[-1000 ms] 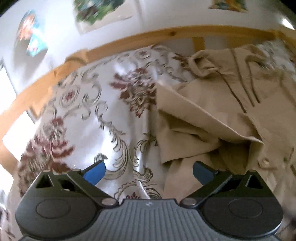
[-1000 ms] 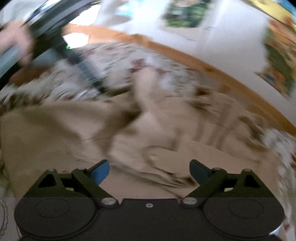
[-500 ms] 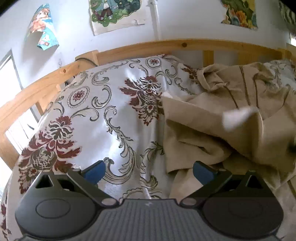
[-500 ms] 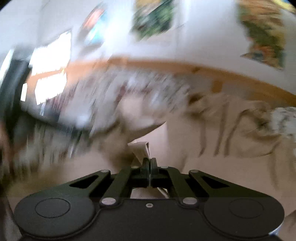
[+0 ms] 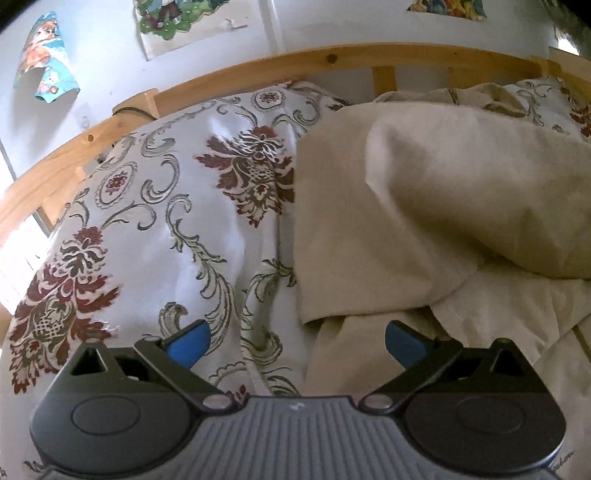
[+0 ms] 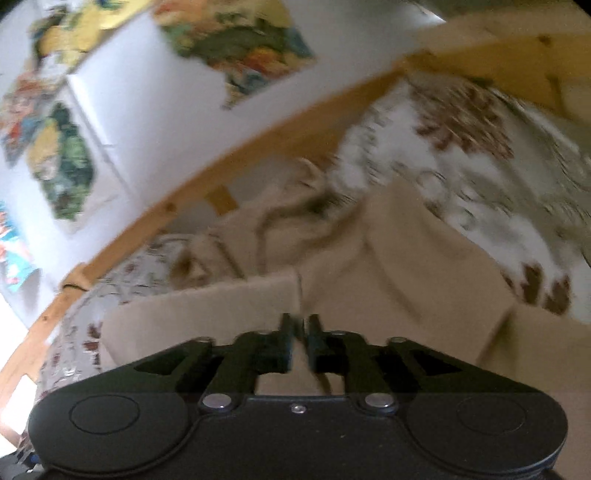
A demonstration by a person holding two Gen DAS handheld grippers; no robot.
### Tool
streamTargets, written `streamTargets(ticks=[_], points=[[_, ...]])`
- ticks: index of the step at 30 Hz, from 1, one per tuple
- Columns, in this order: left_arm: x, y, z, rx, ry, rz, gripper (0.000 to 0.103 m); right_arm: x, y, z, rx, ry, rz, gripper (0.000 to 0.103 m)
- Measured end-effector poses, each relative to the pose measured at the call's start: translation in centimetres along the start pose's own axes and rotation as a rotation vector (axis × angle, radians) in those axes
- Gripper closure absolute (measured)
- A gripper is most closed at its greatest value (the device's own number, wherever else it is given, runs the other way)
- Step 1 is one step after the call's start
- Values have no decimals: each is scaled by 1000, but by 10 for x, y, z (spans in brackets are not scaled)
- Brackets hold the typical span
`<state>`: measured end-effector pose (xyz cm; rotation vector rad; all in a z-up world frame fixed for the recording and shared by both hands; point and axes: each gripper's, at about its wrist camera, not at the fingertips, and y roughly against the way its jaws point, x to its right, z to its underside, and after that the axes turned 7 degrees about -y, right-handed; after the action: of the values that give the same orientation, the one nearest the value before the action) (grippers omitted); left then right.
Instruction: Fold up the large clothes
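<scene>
A large beige garment (image 5: 369,229) lies on the right part of a flowered bedspread (image 5: 166,221). One wide flap (image 5: 480,192) of it bulges up at the right in the left wrist view. My left gripper (image 5: 295,339) hovers open at the garment's left edge, with nothing between its blue pads. In the blurred right wrist view my right gripper (image 6: 300,325) stands over the garment (image 6: 424,280). Its jaws are opening and show a narrow gap, with a fold edge of the cloth running into that gap.
A wooden bed rail (image 5: 332,59) curves along the far side of the bed, with a white wall and colourful posters (image 5: 166,18) behind it. The bedspread lies bare to the left of the garment. A bright window edge shows at the far left.
My right gripper shut on the garment, swept sideways while rolling, and its jaws now stand slightly apart. The flap has come over to the left across the garment. The left gripper stayed open and barely moved.
</scene>
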<state>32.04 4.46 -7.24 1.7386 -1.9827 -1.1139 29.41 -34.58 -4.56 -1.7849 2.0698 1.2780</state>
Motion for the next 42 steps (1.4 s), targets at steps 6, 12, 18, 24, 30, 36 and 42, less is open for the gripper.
streamTargets(ticks=[6,12,18,24,30,36,42], points=[[1,-8,-2,-12,10,26,1,25,-18,8,-125,-113,51,39],[2,-13,-1,-18,5,17,1,20,-40,33,-199,-7,94,40],[-2,-15,0,-22,24,14,1,3,-43,46,-232,96,70,92],[-15,-6,-5,11,79,1,1,-18,28,12,-131,116,80,100],[-20,-6,-6,7,127,7,1,-9,40,16,-164,193,213,86],[-18,-15,-7,16,148,-9,1,-13,27,41,-78,414,342,65],[-6,-25,-7,41,144,-14,1,-15,-1,75,-215,549,302,62]])
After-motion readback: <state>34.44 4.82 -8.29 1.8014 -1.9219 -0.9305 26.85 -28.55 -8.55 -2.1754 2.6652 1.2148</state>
